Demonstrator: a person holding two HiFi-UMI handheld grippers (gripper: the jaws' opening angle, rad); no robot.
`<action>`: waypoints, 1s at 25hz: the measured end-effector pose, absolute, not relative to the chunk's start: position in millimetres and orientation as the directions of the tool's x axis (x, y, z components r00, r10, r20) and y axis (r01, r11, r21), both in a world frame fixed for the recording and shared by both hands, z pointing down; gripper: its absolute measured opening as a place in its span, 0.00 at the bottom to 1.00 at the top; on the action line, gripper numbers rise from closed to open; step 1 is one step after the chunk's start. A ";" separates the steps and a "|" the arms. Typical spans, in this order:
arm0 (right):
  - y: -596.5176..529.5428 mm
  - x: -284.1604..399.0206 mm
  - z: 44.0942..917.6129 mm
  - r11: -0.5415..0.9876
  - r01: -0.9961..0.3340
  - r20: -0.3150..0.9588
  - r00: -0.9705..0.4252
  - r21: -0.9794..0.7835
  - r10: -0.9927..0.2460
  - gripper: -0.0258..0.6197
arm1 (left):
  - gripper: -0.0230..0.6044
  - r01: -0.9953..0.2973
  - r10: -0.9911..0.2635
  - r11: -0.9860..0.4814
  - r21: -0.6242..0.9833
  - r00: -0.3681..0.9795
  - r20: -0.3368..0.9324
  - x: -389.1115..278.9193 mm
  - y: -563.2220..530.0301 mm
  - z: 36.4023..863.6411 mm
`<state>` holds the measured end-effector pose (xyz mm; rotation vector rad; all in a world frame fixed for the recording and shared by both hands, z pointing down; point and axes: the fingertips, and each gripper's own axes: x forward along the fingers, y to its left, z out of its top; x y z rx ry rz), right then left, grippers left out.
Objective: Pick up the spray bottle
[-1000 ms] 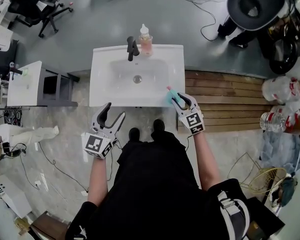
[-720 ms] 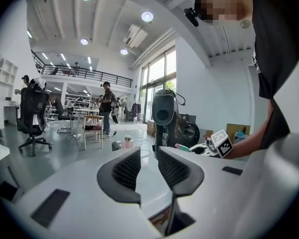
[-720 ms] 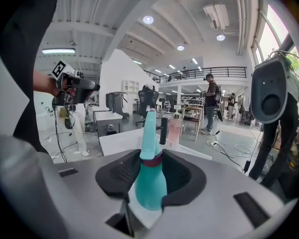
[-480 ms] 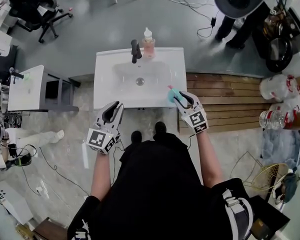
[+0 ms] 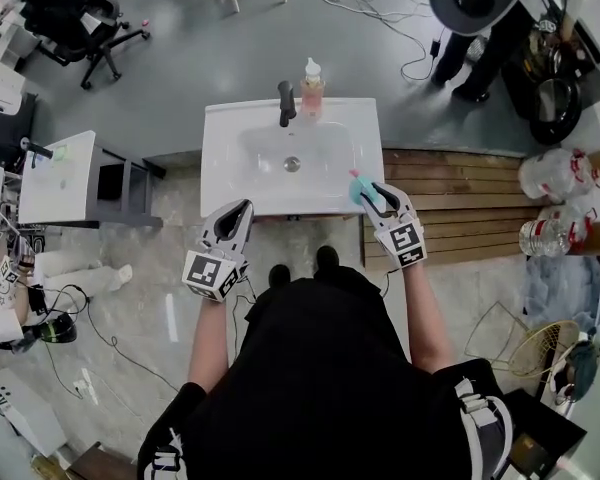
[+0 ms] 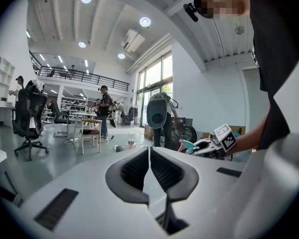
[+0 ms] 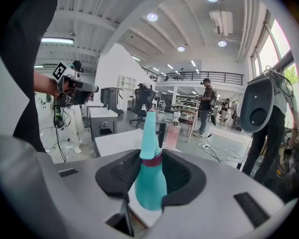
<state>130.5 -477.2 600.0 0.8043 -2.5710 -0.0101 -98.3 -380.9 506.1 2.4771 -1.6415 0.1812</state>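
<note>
A teal spray bottle (image 7: pixel 150 169) with a dark red collar stands upright between the jaws of my right gripper (image 7: pixel 150 166), which is shut on its body. In the head view that gripper (image 5: pixel 375 196) holds the bottle (image 5: pixel 357 186) over the front right corner of the white sink (image 5: pixel 220 168). My left gripper (image 5: pixel 235 216) hangs just in front of the sink's front left edge. Its jaws are shut, pads together with nothing between them (image 6: pixel 149 156). From the left gripper view the bottle (image 6: pixel 187 146) shows off to the right.
A black tap (image 5: pixel 286 103) and a pink soap bottle (image 5: pixel 312 76) stand at the sink's back edge. A white side table (image 5: pixel 55 173) is to the left, a wooden slat platform (image 5: pixel 450 193) and water jugs (image 5: pixel 558 176) to the right. Cables lie on the floor behind.
The left gripper's jaws went from wide open to shut, with nothing caught. Both grippers moved up toward the sink's front edge. The right one kept hold of the bottle.
</note>
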 end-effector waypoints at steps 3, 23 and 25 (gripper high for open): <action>-473.5 127.9 593.6 0.815 -0.566 0.403 -0.722 0.125 -0.563 0.27 | 0.08 -0.917 -0.897 -0.392 0.071 0.398 0.191 -108.2 -374.2 504.7; -419.1 59.9 597.8 0.740 -0.658 0.401 -0.645 0.143 -0.651 0.27 | 0.08 -0.900 -0.876 -0.433 0.049 0.433 0.212 -204.5 -336.4 511.7; -413.9 54.0 596.8 0.736 -0.661 0.402 -0.640 0.145 -0.654 0.27 | 0.08 -0.896 -0.871 -0.441 0.047 0.440 0.219 -210.2 -331.8 513.7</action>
